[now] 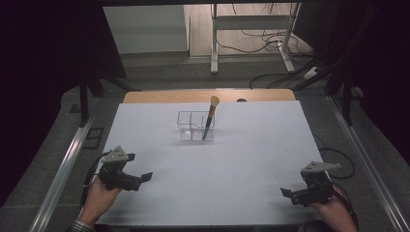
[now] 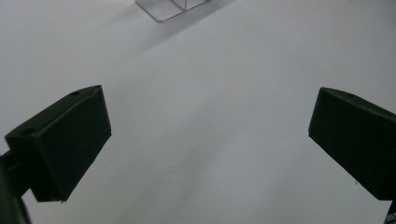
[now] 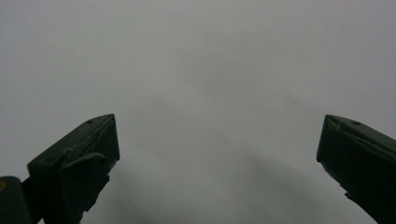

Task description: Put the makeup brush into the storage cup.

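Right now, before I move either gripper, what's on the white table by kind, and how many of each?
Clear organizer: 1
Makeup brush, standing in the organizer's right compartment: 1
Total: 2 things on the table.
Left gripper and right gripper are both open, holding nothing.

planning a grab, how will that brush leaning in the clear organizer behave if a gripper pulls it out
The brush looks stiff and probably light: a thin dark handle with a small tan head. It leans on the clear organizer, so it may swing or topple when nudged. Its slim, likely round handle could slip or roll; the empty-looking organizer may slide or tip too.
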Demonstrator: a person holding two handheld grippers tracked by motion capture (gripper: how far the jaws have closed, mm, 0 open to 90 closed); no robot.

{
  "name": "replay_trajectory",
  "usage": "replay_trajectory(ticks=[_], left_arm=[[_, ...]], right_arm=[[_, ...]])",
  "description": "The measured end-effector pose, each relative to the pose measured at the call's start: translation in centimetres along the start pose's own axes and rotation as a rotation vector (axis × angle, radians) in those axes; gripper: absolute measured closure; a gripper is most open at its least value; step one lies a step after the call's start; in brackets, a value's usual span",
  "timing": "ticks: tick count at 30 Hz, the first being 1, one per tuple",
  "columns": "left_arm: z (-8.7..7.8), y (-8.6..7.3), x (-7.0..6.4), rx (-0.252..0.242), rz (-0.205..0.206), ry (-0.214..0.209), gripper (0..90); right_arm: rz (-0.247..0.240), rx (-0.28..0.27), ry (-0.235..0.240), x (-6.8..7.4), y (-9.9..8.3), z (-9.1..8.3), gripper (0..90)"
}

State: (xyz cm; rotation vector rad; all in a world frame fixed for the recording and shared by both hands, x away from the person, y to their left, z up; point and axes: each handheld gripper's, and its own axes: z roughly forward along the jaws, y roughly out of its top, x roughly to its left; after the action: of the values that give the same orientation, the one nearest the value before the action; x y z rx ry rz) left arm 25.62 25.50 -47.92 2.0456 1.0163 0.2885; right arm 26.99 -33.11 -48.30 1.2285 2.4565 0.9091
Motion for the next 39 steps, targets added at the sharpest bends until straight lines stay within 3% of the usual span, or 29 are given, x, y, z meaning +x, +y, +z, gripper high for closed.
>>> replay_trajectory(ticks=[26,39], left_arm=[[-2.8,-3.9,2.0,0.031,-0.074,0.108,0.0],[-3.8,-5.3,2.1,0.053,-0.093,0.125,0.0]], right_arm=[[-0.001,0.005,-0.002,0.0,0.0,0.1,0.0],[0.0,0.004,-0.004,0.1,0.0,0.1,0.0]])
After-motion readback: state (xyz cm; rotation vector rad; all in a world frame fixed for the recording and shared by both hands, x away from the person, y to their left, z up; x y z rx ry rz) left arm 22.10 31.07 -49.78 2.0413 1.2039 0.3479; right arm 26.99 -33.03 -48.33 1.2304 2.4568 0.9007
